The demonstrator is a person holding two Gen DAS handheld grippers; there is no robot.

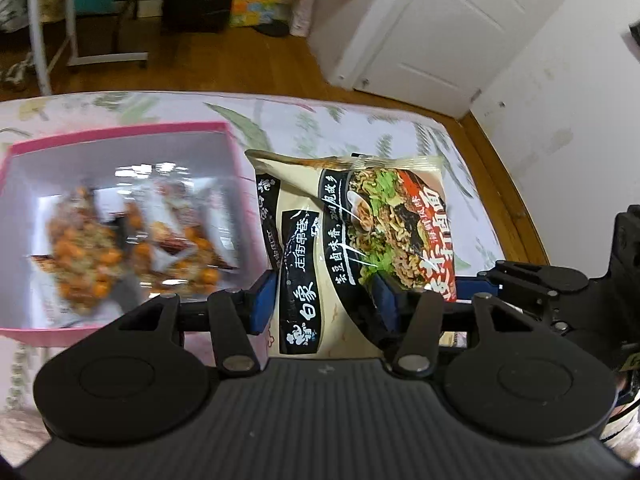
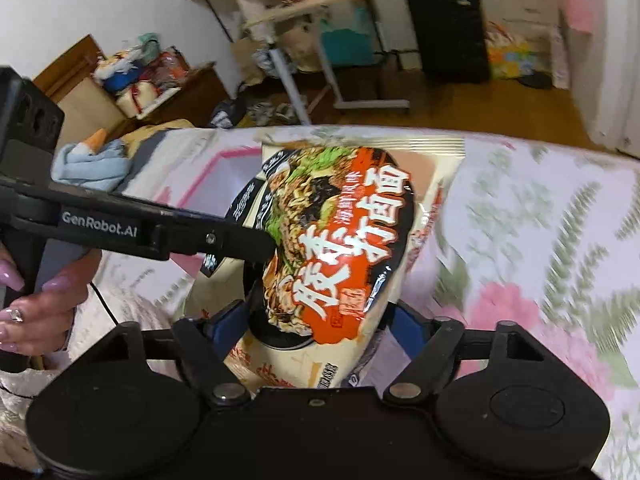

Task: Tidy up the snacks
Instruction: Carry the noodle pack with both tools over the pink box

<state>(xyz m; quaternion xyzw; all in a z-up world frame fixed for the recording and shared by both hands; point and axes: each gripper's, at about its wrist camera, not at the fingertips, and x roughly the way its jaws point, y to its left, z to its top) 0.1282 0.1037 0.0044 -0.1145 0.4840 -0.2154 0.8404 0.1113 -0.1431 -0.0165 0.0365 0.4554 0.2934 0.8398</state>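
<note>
A noodle packet (image 1: pixel 360 232), cream and black with a picture of a noodle bowl and red lettering, hangs above the floral bedsheet (image 1: pixel 360 124). My left gripper (image 1: pixel 326 300) is shut on its lower part, a blue pad on each side. In the right wrist view the same noodle packet (image 2: pixel 340 248) fills the span of my right gripper (image 2: pixel 320 320), whose blue pads press its two sides. The left gripper's fingers (image 2: pixel 240 240) reach in from the left onto the packet. To the left stands a pink box (image 1: pixel 120 132) holding clear bags of orange snacks (image 1: pixel 132 240), blurred.
The bed's far edge meets a wooden floor (image 1: pixel 224 60). A white door (image 1: pixel 440 28) stands at the right, a rolling side table (image 2: pixel 332 40) and a black cabinet (image 2: pixel 448 28) beyond. A blue cloth (image 2: pixel 92 164) lies at the bed's left. A hand (image 2: pixel 36 312) grips the left handle.
</note>
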